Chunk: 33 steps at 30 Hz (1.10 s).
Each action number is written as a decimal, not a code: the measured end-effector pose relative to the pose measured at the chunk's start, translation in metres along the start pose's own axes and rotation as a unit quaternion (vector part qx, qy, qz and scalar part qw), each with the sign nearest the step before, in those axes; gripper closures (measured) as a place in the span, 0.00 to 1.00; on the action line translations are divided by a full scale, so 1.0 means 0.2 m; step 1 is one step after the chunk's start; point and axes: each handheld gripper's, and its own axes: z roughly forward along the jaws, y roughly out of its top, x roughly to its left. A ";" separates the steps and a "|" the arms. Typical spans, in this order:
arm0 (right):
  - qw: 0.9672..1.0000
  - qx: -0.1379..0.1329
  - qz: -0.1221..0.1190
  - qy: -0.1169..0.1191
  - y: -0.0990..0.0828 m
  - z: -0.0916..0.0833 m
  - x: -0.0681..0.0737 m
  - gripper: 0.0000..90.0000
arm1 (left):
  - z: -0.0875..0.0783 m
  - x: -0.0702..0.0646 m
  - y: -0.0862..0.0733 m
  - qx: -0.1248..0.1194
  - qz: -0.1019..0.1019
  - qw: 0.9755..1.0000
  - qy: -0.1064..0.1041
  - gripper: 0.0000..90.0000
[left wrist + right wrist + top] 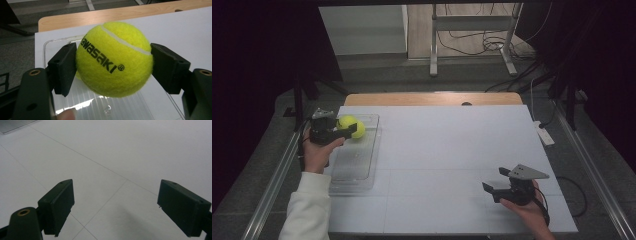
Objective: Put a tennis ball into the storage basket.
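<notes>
- High view: left gripper [346,128] held at the far left edge of the white table [452,150], above the far end of the clear plastic tray [354,170]. Clamped on a yellow tennis ball [350,126], jaws pointing right across the tray. Left hand [318,152] wrapped round the gripper body from below, forearm in a white sleeve [307,207] rising from the bottom edge.
- High view, continued: right gripper [495,181] held low over the near right part of the table, well apart from ball and tray. Jaws spread wide, nothing between them, pointing left. Right hand [527,207] gripping from below; grey three-cornered plate [527,172] on top.
- Left gripper view: ball [114,58] pinched between both black pads [63,68], one on each flank, printed lettering facing the camera. Ball lifted clear of the tray [100,107], which lies below it on the white surface. Wooden table edge [100,16] beyond.
- Right gripper view: both jaws set far apart over bare white table surface [120,157], tilted down toward it. A corner of the tray [13,125] at upper left.
</notes>
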 end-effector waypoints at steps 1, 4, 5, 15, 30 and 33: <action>1.000 0.000 0.000 -0.001 0.00 0.00 0.00 0.16 | 0.00 0.00 0.00 0.001 0.000 1.000 0.001 0.30; 1.000 0.000 0.000 -0.001 0.00 0.00 0.00 0.16 | 0.01 0.01 -0.01 0.007 0.001 1.000 0.003 0.30; 1.000 0.000 0.000 -0.001 0.00 0.00 0.00 0.16 | 0.01 0.01 -0.01 0.007 0.001 1.000 0.003 0.30; 1.000 0.001 -0.001 0.000 0.00 0.00 0.00 0.16 | 0.05 0.03 -0.03 0.029 0.000 0.999 0.018 0.30; 1.000 0.002 -0.001 0.000 0.00 0.00 0.00 0.16 | 0.08 0.04 -0.04 0.056 0.006 0.998 0.036 0.30; 1.000 0.002 -0.001 0.000 0.00 0.00 0.00 0.16 | 0.08 0.05 -0.05 0.062 0.007 0.997 0.037 0.30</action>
